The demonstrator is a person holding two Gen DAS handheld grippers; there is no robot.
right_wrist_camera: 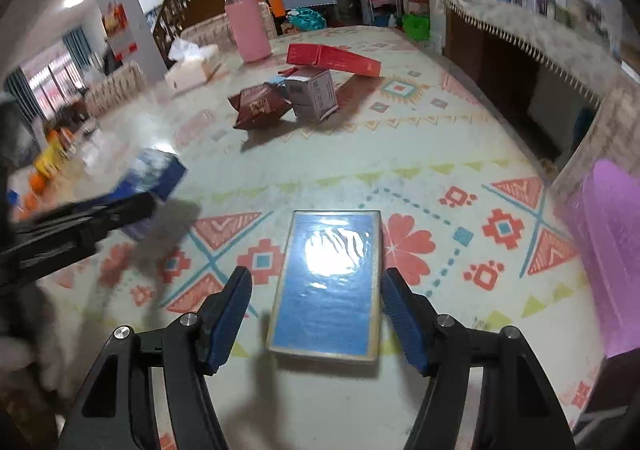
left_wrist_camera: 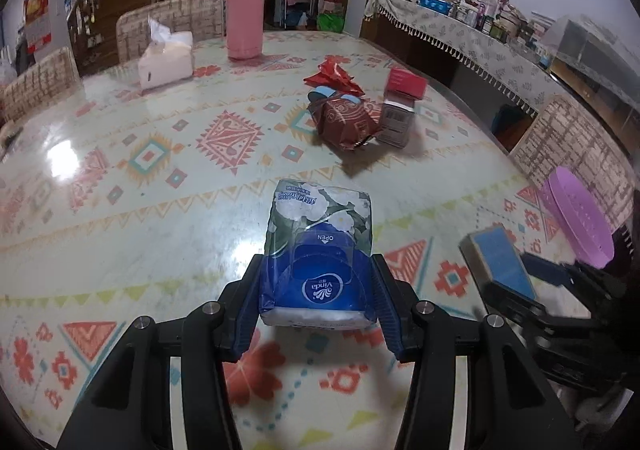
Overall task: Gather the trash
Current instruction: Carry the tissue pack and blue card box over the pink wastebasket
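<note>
Mid-collection, left gripper clamped on tissue pack, right gripper spread wide around blue box without touching, 2 wrappers left at 12 o'clock; probably squeezing that box next

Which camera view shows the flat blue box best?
The right wrist view: the flat blue box lies whole and sharp between the open right tool. In the left wrist view, the same box appears small, tilted and blurred at the right edge.
</note>
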